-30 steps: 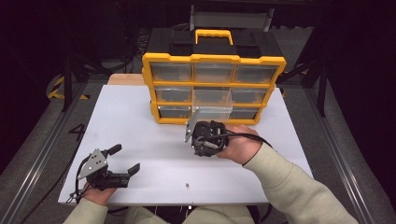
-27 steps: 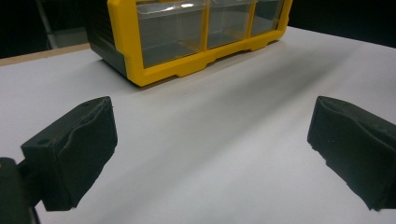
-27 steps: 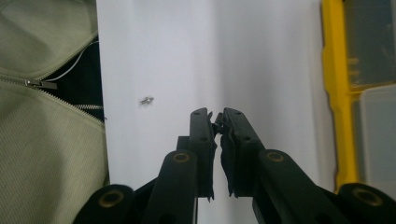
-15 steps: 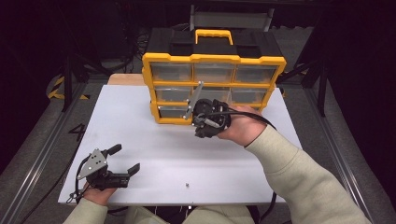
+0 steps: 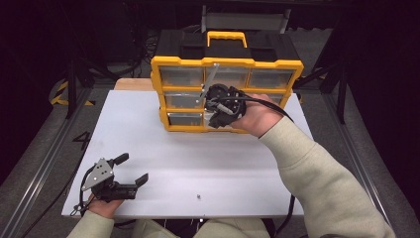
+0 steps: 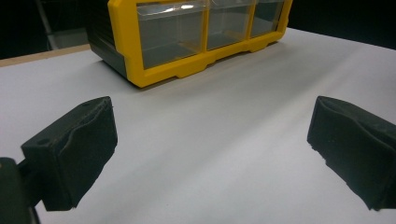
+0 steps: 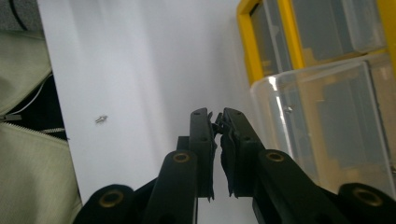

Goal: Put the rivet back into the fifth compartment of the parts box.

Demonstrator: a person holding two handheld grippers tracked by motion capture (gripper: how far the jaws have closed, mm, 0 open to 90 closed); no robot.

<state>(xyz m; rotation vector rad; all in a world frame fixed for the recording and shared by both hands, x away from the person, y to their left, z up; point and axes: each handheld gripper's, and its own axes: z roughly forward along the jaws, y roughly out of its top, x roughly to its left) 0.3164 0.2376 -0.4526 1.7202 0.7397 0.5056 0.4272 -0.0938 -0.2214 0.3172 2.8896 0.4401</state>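
Observation:
A yellow and black drawer organizer (image 5: 225,64) stands at the back of the white table (image 5: 148,134). My right gripper (image 5: 218,122) hangs in front of its lower drawers, held in a hand and pointing down. In the right gripper view its jaws (image 7: 217,117) are shut, pad against pad, beside a clear drawer (image 7: 327,126) that is pulled out of the organizer. A tiny screw (image 5: 198,197) (image 7: 100,119) lies near the table's front edge. My left gripper (image 5: 132,168) (image 6: 212,140) rests at the front left, open with nothing between its pads.
The organizer's yellow frame (image 6: 187,70) with clear drawers faces the left gripper across bare table. A sleeved forearm (image 5: 322,173) crosses the right side of the table. Dark floor and metal rails surround the table.
My right hand has lifted and moved away from the table's middle toward the organizer's front. The left gripper has stayed where it was.

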